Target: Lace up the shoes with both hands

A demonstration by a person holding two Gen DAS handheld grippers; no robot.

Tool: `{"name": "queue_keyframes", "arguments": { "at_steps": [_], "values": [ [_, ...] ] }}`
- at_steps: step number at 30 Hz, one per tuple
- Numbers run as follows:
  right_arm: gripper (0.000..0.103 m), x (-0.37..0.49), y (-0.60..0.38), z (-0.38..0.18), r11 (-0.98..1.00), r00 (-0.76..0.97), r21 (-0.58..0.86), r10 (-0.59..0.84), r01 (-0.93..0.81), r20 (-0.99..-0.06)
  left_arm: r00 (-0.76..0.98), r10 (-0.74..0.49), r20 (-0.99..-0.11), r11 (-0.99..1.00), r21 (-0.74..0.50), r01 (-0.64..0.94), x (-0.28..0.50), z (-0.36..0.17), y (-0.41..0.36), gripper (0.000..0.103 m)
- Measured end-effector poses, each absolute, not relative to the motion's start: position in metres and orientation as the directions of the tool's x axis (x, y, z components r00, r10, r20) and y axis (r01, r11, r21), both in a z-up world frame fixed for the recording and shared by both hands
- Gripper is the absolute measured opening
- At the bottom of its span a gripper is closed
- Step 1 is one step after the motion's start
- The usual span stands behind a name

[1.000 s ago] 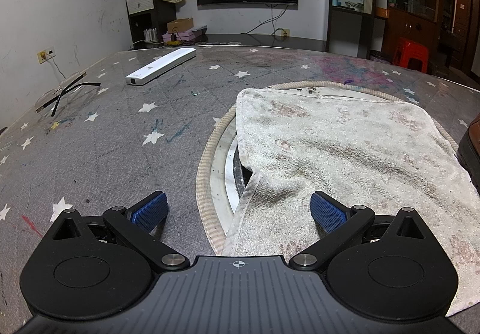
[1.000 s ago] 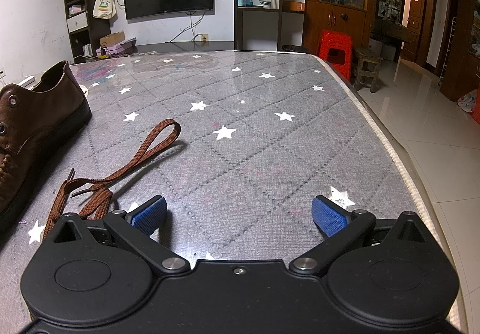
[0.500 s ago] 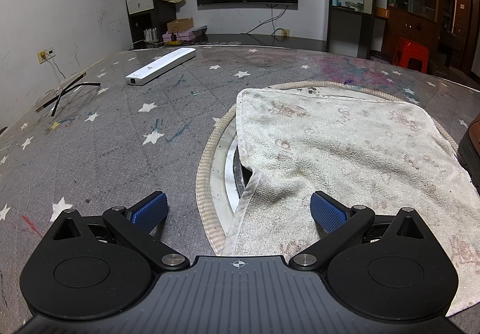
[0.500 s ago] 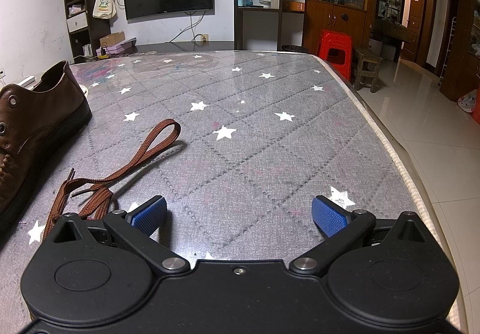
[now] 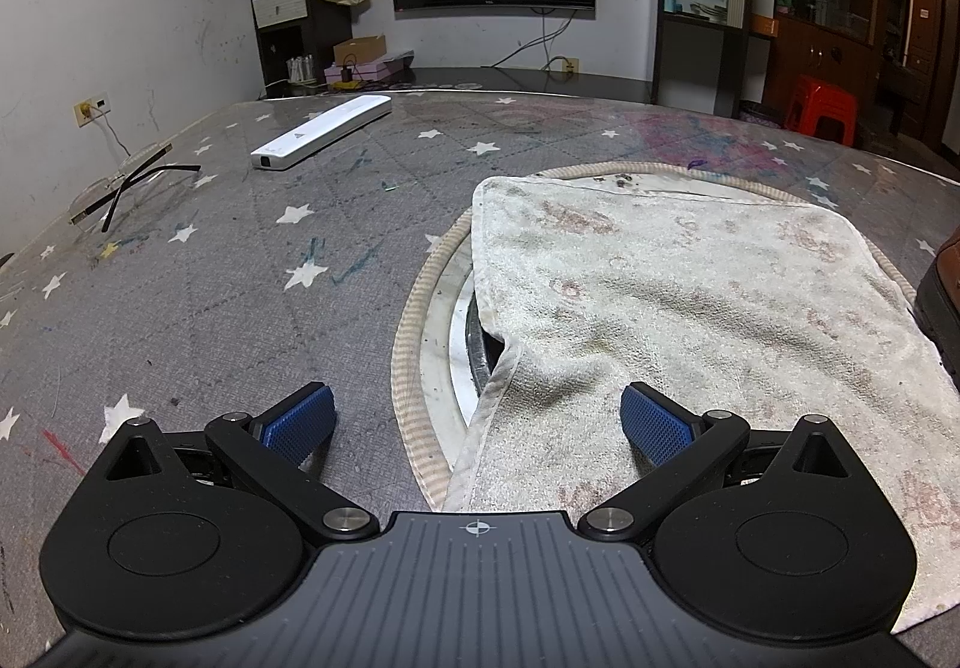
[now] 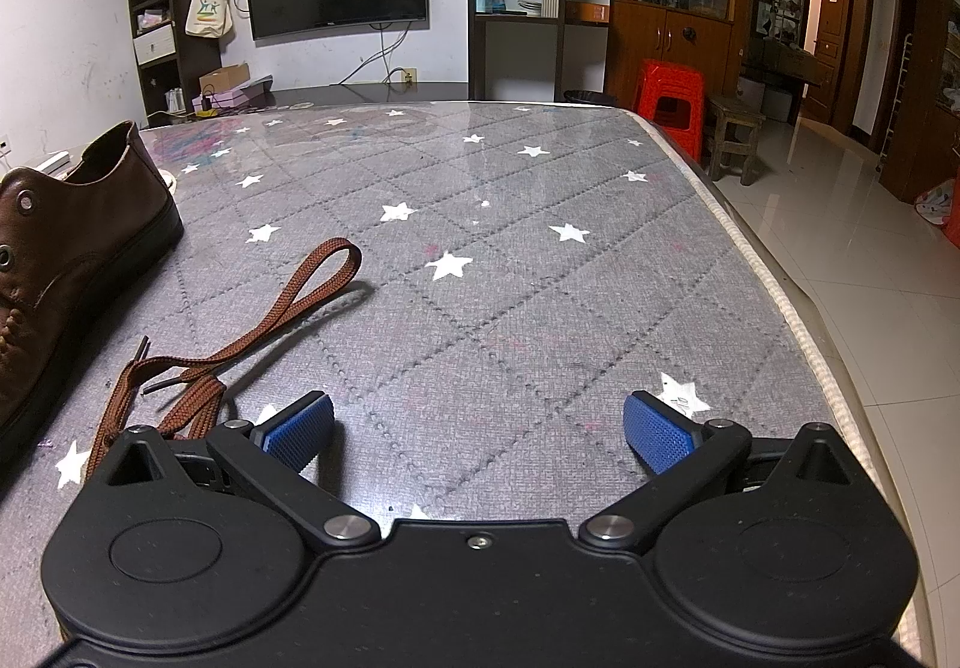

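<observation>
A brown leather shoe [image 6: 66, 260] with metal eyelets stands at the left edge of the right wrist view; its edge also shows at the far right of the left wrist view [image 5: 942, 284]. A loose brown shoelace [image 6: 240, 338] lies folded on the table beside the shoe, just left of my right gripper [image 6: 479, 428], which is open and empty, low over the table. My left gripper [image 5: 477, 422] is open and empty, low over the near edge of a stained white towel [image 5: 690, 296].
The towel covers a round rope-edged mat [image 5: 420, 296]. A white bar-shaped device [image 5: 321, 131] and glasses [image 5: 120, 185] lie at the far left. The grey star-patterned table [image 6: 540, 278] ends at the right [image 6: 798, 320], with tiled floor and a red stool [image 6: 669, 98] beyond.
</observation>
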State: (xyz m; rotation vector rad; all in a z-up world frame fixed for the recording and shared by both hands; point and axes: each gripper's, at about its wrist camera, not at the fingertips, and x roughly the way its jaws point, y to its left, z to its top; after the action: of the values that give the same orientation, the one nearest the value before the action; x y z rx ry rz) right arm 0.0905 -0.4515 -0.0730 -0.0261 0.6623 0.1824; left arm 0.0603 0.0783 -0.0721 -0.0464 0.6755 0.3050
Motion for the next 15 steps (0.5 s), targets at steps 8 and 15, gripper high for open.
{"name": "queue_keyframes", "arguments": {
  "at_steps": [8,15],
  "values": [
    [0.103,0.0915,-0.452,-0.073,0.984,0.773,0.034,0.16,-0.177,-0.614,0.738,0.262,-0.622,0.955,0.056,-0.293,0.0602,-0.0721,0.0784,0.103],
    [0.103,0.0927,-0.4527,-0.073,0.984,0.773,0.034,0.16,-0.177,-0.614,0.738,0.262,-0.622,0.955,0.056,-0.293,0.0602,-0.0721,0.0784,0.103]
  ]
}}
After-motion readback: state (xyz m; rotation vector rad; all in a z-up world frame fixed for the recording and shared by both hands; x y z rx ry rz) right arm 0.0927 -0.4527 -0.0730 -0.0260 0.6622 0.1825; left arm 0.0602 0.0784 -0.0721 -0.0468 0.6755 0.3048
